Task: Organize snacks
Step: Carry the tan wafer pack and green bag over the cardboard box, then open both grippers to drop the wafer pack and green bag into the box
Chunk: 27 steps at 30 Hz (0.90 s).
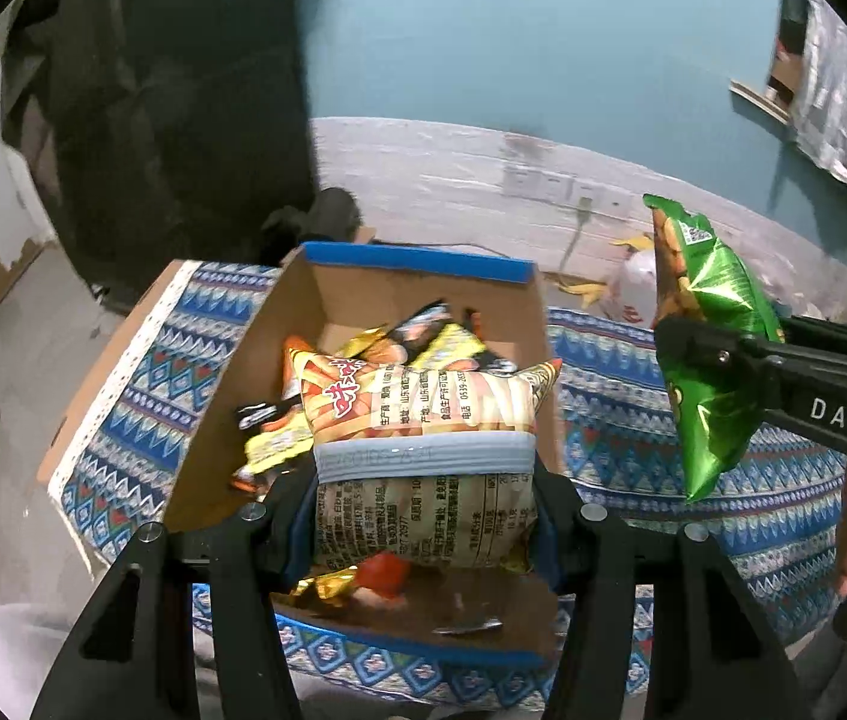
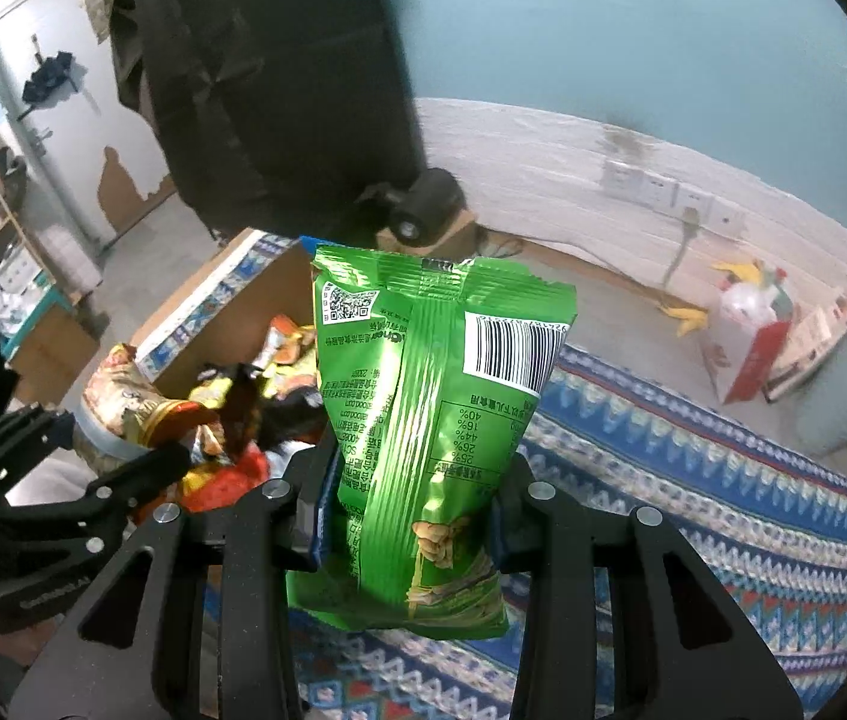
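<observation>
Left fingers [image 1: 423, 516] grip beige snack bag [image 1: 423, 420] over snack-filled box [image 1: 423, 294]; right fingers [image 2: 405, 510] grip green bag [image 2: 423, 420].

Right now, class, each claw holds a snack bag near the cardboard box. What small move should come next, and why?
Probably open the left claw and let its beige snack bag drop. That bag already hangs over the open cardboard box, above the snack packets inside. The right claw holds the green snack bag off to the side, over the patterned blue cloth, so it should follow afterwards.
</observation>
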{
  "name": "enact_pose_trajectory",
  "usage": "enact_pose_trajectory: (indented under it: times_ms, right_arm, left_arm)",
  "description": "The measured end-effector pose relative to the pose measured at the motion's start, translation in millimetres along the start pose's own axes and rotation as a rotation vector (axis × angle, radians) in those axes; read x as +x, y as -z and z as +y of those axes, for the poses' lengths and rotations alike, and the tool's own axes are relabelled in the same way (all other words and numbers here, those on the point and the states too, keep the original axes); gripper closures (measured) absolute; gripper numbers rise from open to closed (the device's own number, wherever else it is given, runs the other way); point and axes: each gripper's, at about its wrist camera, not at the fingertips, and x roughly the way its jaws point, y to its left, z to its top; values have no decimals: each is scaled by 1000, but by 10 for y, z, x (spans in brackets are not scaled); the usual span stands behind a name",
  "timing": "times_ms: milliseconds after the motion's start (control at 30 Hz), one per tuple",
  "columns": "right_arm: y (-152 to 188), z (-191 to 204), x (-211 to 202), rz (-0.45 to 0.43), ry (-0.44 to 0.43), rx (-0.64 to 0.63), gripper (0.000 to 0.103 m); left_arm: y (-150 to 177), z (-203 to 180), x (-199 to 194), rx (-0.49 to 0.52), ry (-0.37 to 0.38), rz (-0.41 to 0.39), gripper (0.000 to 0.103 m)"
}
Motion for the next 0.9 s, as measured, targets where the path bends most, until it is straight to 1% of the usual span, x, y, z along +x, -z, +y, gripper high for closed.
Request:
enact_pose_trajectory:
  times_ms: [367, 600, 700, 733, 767, 833, 900]
  right_arm:
    - [-223, 361, 399, 37, -53, -38, 67]
    - [-274, 528, 586, 64, -94, -47, 66]
    - [-275, 588, 632, 75, -111, -55, 64]
    - [-271, 608, 640, 79, -119, -58, 63]
    - [-269, 618, 634, 79, -123, -60, 55]
    - [-277, 624, 604, 69, -125, -55, 44]
    - [-291, 612, 549, 54, -121, -53, 41]
  left_arm:
    - [-76, 448, 210, -93, -79, 16, 45]
    - [-96, 579, 343, -134, -89, 36, 44]
    - [-97, 594, 386, -133, -108, 52, 39]
    - [-93, 596, 392, -131, -117, 57, 35]
    - [-85, 595, 389, -131, -126, 59, 30]
    - [-78, 585, 362, -131, -144, 58, 24]
    - [-90, 568, 326, -130, -146, 57, 23]
